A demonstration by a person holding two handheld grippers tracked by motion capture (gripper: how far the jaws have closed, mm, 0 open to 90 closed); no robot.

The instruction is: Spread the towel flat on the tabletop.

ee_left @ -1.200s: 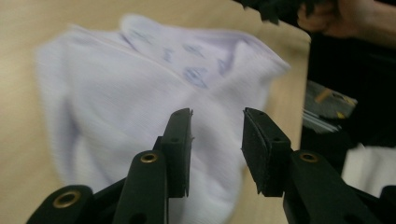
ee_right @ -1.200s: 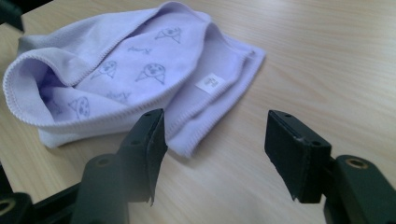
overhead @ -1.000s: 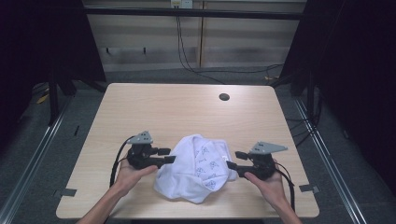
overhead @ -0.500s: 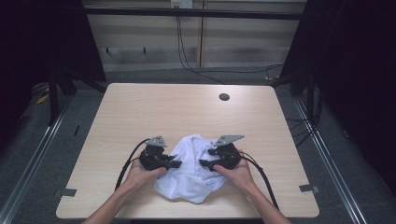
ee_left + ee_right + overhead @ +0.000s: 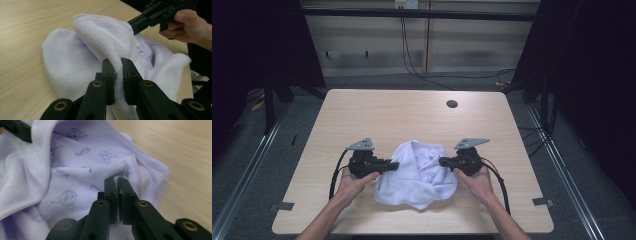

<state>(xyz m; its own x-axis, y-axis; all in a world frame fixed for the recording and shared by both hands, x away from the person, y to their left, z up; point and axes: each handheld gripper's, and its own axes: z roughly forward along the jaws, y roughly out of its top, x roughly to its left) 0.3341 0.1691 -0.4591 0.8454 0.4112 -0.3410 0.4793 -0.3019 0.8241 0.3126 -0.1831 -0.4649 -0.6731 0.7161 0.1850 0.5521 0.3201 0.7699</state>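
The towel (image 5: 417, 172), bunched at the counter's (image 5: 377, 115) 6 o'clock edge, is now pinched at 9 and 3 o'clock by the left hand-held gripper (image 5: 117, 67) and right hand-held gripper (image 5: 117, 185), which have drawn apart since 0.5 s ago, likely to spread it.

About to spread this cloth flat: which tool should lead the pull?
Probably the left tool: it pinches a thick stitched-hem fold of the pale lilac printed towel; the right tool holds a thinner inner pinch.
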